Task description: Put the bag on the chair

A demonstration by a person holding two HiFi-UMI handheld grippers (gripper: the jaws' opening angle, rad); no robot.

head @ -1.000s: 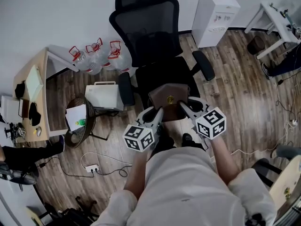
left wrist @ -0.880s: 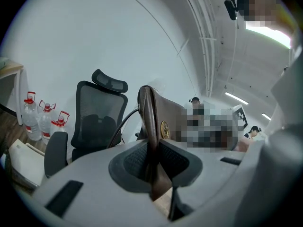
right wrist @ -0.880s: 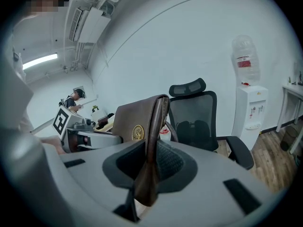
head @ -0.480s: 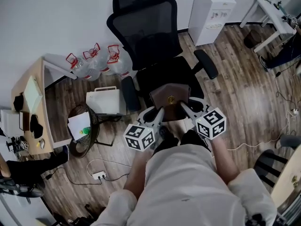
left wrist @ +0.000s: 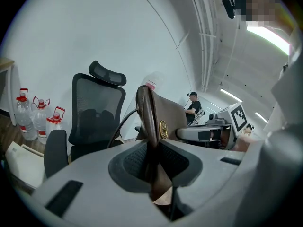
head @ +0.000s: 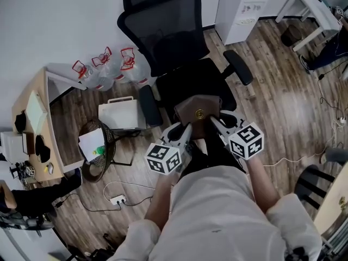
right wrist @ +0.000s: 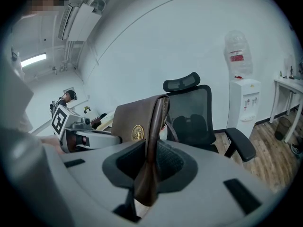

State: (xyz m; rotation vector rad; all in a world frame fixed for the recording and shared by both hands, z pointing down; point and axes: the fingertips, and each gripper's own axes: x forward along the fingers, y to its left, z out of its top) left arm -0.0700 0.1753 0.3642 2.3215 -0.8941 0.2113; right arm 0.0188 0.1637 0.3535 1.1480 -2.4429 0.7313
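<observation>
You hold the brown bag (head: 198, 112) at the chair's (head: 187, 80) front edge, your left hand-held gripper (head: 182, 131) and right hand-held gripper (head: 215, 123) each clamped on its side.

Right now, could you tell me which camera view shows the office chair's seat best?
The head view: it looks down on the black seat, with the brown bag covering only its near edge. The left gripper view shows just the backrest and an armrest; the right gripper view likewise, the bag and jaws blocking the seat.
</observation>
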